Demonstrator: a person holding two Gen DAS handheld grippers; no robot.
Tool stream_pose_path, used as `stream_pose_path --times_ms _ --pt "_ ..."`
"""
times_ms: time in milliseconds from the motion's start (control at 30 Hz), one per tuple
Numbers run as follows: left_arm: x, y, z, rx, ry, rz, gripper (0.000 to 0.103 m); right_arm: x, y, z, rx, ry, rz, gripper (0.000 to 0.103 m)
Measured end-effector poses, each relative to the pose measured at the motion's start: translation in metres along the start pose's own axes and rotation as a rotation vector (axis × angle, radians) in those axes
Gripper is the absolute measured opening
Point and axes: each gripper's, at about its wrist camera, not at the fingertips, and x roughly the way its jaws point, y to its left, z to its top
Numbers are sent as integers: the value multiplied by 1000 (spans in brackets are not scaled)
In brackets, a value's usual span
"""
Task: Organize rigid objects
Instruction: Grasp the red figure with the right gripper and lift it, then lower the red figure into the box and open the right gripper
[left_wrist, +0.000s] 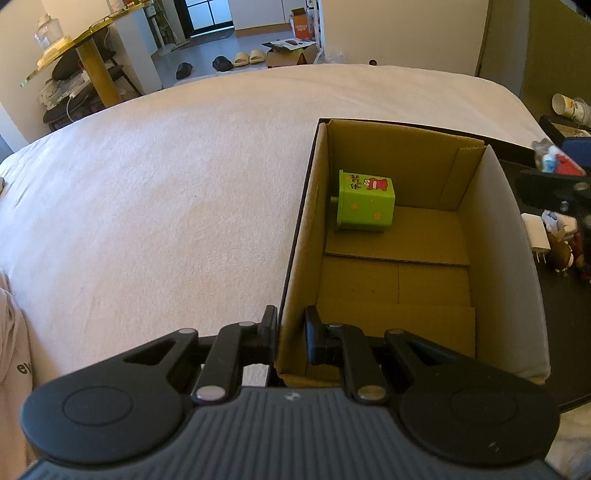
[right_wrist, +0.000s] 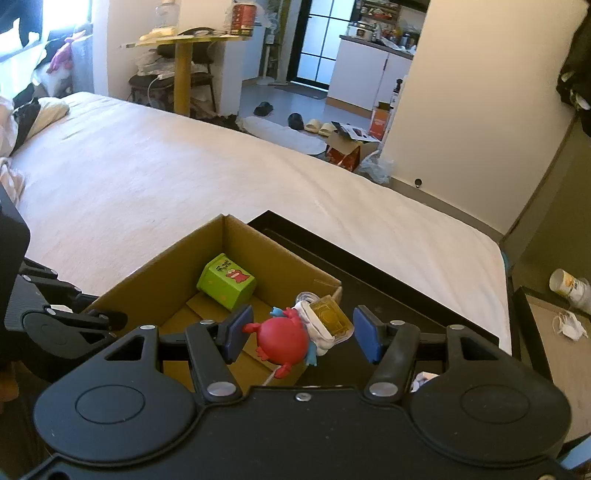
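Note:
An open cardboard box (left_wrist: 413, 280) sits on a black tray (right_wrist: 388, 291) at the bed's edge. A green cartoon-printed cube (left_wrist: 365, 201) lies on its side in the box's far left corner, also visible in the right wrist view (right_wrist: 226, 281). My left gripper (left_wrist: 291, 330) is shut on the box's near left wall, one finger inside and one outside. My right gripper (right_wrist: 304, 334) holds a red round figure with a white and yellow part (right_wrist: 284, 341) between its blue pads, above the box's right rim. The same figure (left_wrist: 554, 162) shows at the right edge of the left wrist view.
A white bed (left_wrist: 166, 184) spreads to the left and behind the box. More small figures (left_wrist: 561, 251) and a white plug (left_wrist: 535, 236) lie on the black tray right of the box. A paper cup (right_wrist: 569, 286) lies on the side table at far right.

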Motion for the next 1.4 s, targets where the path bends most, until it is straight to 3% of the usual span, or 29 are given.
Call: stream_pose_path --times_ms 533,1067,1400 --pt "4 13 -1 -65 7 -63 13 34 35 10 -160 21 5 59" --pt "5 13 1 -66 13 -71 13 60 50 -2 -318 57 -41 59" --pt "5 13 1 -59 13 -67 13 51 48 0 -319 26 -86 61"
